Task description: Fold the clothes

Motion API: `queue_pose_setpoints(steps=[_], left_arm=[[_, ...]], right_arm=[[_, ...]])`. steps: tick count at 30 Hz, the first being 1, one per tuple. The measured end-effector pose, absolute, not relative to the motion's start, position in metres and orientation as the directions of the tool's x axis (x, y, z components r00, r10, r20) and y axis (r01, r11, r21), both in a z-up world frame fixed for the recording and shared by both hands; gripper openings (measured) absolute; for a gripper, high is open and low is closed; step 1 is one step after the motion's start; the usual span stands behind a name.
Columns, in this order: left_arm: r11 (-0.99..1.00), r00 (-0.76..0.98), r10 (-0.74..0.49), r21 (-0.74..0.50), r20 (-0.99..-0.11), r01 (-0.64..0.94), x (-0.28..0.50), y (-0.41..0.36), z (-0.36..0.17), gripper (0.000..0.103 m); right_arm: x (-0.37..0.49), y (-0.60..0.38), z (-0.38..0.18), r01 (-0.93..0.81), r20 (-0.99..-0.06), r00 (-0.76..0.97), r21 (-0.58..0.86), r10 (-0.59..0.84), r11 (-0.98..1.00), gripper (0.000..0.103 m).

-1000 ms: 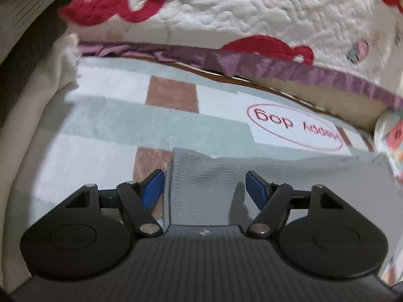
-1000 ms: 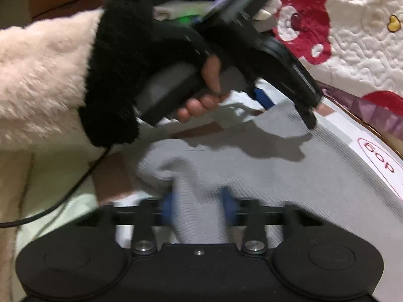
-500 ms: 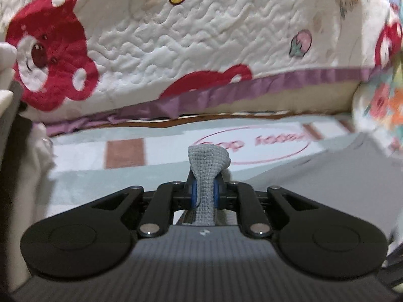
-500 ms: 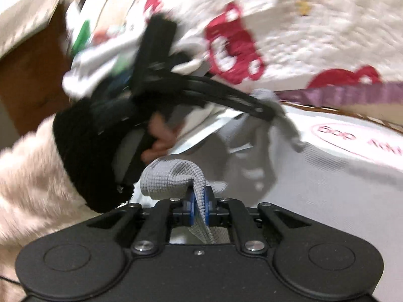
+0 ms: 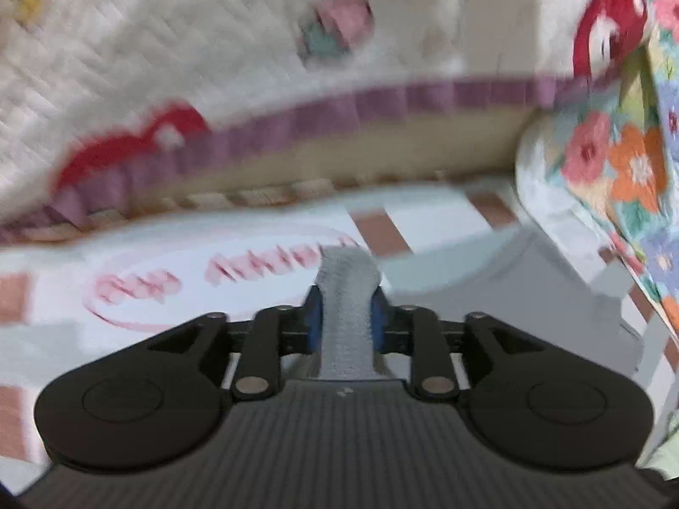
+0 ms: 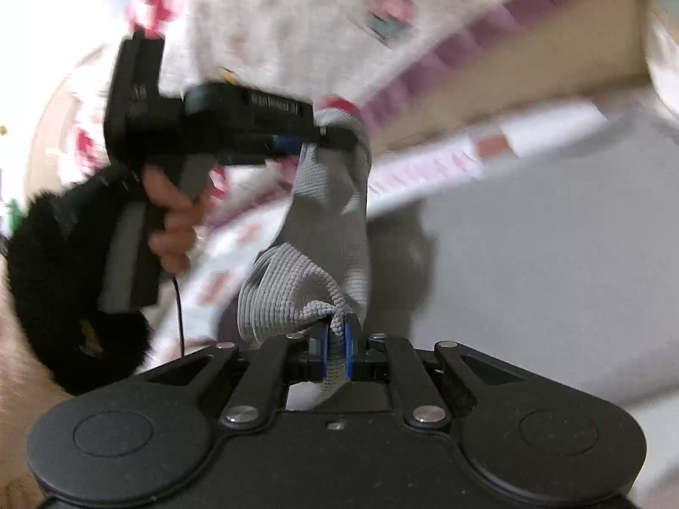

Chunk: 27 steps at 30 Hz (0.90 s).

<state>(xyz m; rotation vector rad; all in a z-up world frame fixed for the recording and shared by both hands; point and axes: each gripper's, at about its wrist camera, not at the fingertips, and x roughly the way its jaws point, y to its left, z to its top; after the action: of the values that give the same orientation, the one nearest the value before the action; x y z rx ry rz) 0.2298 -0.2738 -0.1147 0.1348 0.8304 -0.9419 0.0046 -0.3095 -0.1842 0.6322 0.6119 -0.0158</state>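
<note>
Pinching a bunched fold of the grey knit garment (image 5: 347,297) between its blue pads (image 5: 315,322), the left gripper (image 5: 346,322) has its jaws drawn in narrow around the cloth, which rises as a thick ridge straight ahead of the fingertips and runs back under the gripper body. To the right of the gripper the rest of the garment spreads flat and smooth over a mat (image 5: 63,331) patterned in white, pale green and brown blocks, with a blurred red oval of lettering (image 5: 212,280) just ahead and to the left of the fingers. Farther ahead stands a quilted white cover (image 5: 169,42) with red bear shapes and a purple frilled edge (image 5: 382,102), and a floral cloth (image 5: 628,161) hangs at the far right; all of this is smeared by motion. In the right wrist view, the right gripper (image 6: 336,350) is likewise clamped narrow on a gathered corner of the same garment, the ribbed knit bulging up and to the left just beyond the blue pads. From there the fabric climbs ahead and slightly left to the other gripper, which is seen from the side, above and to the left, gripped by a bare hand (image 6: 174,220) emerging from a black fuzzy cuff (image 6: 63,280). A thin black cable (image 6: 179,318) hangs down below that hand. To the right of the gripper the garment lies wide and flat.
</note>
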Motion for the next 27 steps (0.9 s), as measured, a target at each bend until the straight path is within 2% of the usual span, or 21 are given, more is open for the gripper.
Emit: queue_pose_setpoints(steps=[2, 3, 4, 6, 10, 13, 14, 16, 17, 18, 21, 22, 24, 26, 27], left_arm=[[0.558, 0.263, -0.722, -0.313, -0.640, 0.769, 0.224, -0.265, -0.117, 0.037], [0.544, 0.260, -0.742, -0.328, -0.618, 0.773, 0.220, -0.257, -0.116, 0.047], [0.535, 0.271, -0.755, -0.322, -0.597, 0.781, 0.217, -0.245, -0.112, 0.049], [0.538, 0.294, -0.748, -0.283, -0.595, 0.794, 0.212, -0.222, -0.109, 0.049], [0.543, 0.275, -0.702, -0.243, -0.657, 0.804, 0.200, -0.182, -0.119, 0.049], [0.491, 0.203, -0.690, -0.244, -0.695, 0.836, 0.176, -0.159, -0.141, 0.049], [0.479, 0.186, -0.689, -0.247, -0.701, 0.842, 0.169, -0.155, -0.147, 0.049], [0.459, 0.138, -0.690, -0.283, -0.710, 0.842, 0.160, -0.150, -0.163, 0.049], [0.452, 0.117, -0.684, -0.292, -0.720, 0.843, 0.156, -0.148, -0.168, 0.049], [0.433, 0.110, -0.680, -0.277, -0.725, 0.858, 0.153, -0.148, -0.169, 0.049], [0.316, 0.071, -0.662, -0.193, -0.746, 0.929, 0.134, -0.148, -0.168, 0.049], [0.277, 0.076, -0.640, -0.138, -0.764, 0.951, 0.125, -0.148, -0.170, 0.049], [0.261, 0.085, -0.627, -0.105, -0.775, 0.960, 0.117, -0.147, -0.175, 0.049], [0.274, 0.069, -0.627, -0.136, -0.776, 0.952, 0.120, -0.146, -0.174, 0.050], [0.284, 0.057, -0.630, -0.161, -0.774, 0.945, 0.124, -0.145, -0.173, 0.050]], right_arm=[[0.003, -0.319, -0.201, 0.273, -0.598, 0.784, 0.573, 0.167, 0.773, 0.015], [0.001, -0.322, -0.208, 0.304, -0.616, 0.769, 0.585, 0.168, 0.752, 0.016], [-0.002, -0.325, -0.211, 0.316, -0.616, 0.770, 0.597, 0.168, 0.737, 0.019], [-0.005, -0.328, -0.212, 0.317, -0.613, 0.772, 0.602, 0.170, 0.733, 0.023], [-0.005, -0.330, -0.201, 0.294, -0.614, 0.769, 0.586, 0.177, 0.755, 0.049], [-0.004, -0.328, -0.192, 0.266, -0.610, 0.777, 0.539, 0.154, 0.799, 0.061], [-0.002, -0.327, -0.190, 0.260, -0.611, 0.779, 0.515, 0.138, 0.817, 0.062], [0.007, -0.326, -0.190, 0.253, -0.612, 0.780, 0.498, 0.129, 0.829, 0.058], [0.011, -0.326, -0.190, 0.250, -0.607, 0.782, 0.513, 0.142, 0.821, 0.046], [0.014, -0.326, -0.186, 0.245, -0.598, 0.787, 0.531, 0.153, 0.811, 0.007], [0.002, -0.319, -0.159, 0.186, -0.497, 0.853, 0.572, 0.157, 0.799, 0.008], [-0.003, -0.316, -0.154, 0.185, -0.497, 0.855, 0.559, 0.148, 0.808, 0.008], [-0.008, -0.313, -0.158, 0.249, -0.567, 0.819, 0.494, 0.092, 0.833, 0.008], [-0.010, -0.312, -0.173, 0.331, -0.661, 0.750, 0.407, 0.025, 0.851, 0.011], [-0.012, -0.314, -0.179, 0.354, -0.691, 0.723, 0.404, 0.027, 0.844, 0.017]])
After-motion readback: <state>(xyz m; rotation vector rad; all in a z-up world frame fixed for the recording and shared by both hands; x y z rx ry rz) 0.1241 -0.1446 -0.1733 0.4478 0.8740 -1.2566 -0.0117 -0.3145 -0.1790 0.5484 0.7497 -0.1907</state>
